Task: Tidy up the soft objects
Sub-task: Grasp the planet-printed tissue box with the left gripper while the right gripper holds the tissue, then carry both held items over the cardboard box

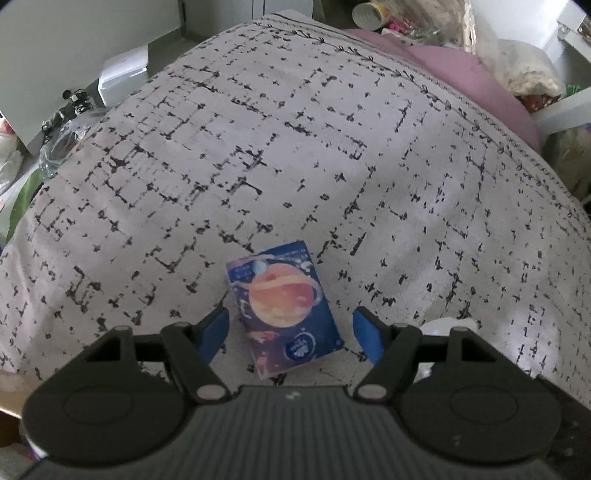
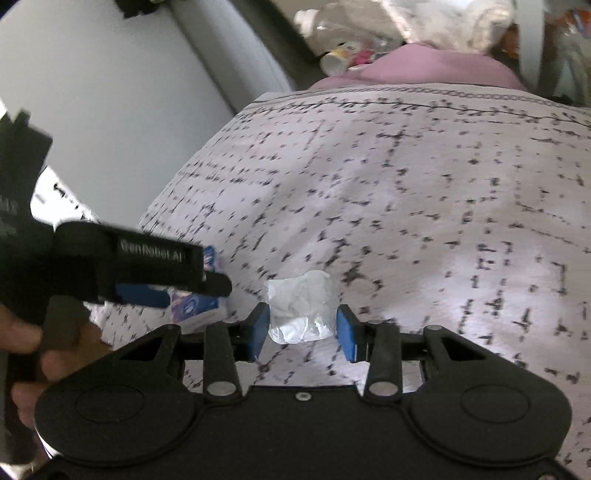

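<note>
A blue tissue pack with an orange planet print (image 1: 286,308) lies on a white pillow with black dashes (image 1: 295,166). My left gripper (image 1: 291,338) is open, its blue pads on either side of the pack, apart from it. In the right wrist view, my right gripper (image 2: 303,328) is shut on a crumpled white tissue (image 2: 301,306), with both blue pads against its sides, just above the pillow (image 2: 406,192). The left gripper (image 2: 140,273) shows at the left with the pack (image 2: 195,306) partly hidden under it.
A pink cushion (image 1: 461,70) lies behind the pillow. Clutter sits at the back: a paper cup (image 2: 334,61), a plastic bottle (image 2: 332,26), bags (image 1: 59,140) and white boxes (image 1: 123,75). A white wall (image 2: 92,92) is at the left.
</note>
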A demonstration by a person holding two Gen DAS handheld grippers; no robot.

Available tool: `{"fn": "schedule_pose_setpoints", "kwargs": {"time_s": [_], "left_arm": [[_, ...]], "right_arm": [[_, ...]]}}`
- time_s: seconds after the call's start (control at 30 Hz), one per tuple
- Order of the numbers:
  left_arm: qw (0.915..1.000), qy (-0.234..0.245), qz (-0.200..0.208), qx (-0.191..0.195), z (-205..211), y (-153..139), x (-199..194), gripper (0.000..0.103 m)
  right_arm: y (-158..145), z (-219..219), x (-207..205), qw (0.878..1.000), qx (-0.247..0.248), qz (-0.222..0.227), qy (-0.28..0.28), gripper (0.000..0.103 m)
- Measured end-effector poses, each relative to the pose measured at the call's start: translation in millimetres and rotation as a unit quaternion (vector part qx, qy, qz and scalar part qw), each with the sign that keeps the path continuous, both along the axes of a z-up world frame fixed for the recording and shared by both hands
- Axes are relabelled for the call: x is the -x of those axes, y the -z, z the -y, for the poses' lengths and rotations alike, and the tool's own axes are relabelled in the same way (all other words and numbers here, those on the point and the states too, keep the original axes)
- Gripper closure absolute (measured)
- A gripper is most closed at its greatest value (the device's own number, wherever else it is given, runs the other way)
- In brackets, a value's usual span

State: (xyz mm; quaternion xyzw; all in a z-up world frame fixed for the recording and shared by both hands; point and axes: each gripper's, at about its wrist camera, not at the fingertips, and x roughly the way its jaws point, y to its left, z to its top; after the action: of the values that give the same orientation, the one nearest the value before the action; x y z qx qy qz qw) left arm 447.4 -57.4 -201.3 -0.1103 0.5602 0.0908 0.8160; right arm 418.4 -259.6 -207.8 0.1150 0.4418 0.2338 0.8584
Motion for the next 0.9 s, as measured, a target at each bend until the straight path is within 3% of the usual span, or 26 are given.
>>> {"fn": "schedule_pose_setpoints", "kwargs": {"time_s": [0.1,0.2,0.33,0.9], "left_arm": [[0.9998,0.001,0.004,-0.022,9,4,2,0.033],[0.9997,-0.008,0.002,-0.021,10,10,3,0.044],[0.9994,-0.026,0.015,-0.02,5,6,8,0.049],[0.9936,0.017,0.112,-0.002,18,-74,92,0.05]], "right_arm": [[1,3,-2,1.0,0.002,0.001,0.007,0.064],[0,5,-2,1.0,-0.001,0.002,0.012,0.064],[-8,8,4,1.0,-0.003,0.014,0.015,0.064],[-48,7,42,0.999,-0.022,0.032,0.011,0.064]]}}
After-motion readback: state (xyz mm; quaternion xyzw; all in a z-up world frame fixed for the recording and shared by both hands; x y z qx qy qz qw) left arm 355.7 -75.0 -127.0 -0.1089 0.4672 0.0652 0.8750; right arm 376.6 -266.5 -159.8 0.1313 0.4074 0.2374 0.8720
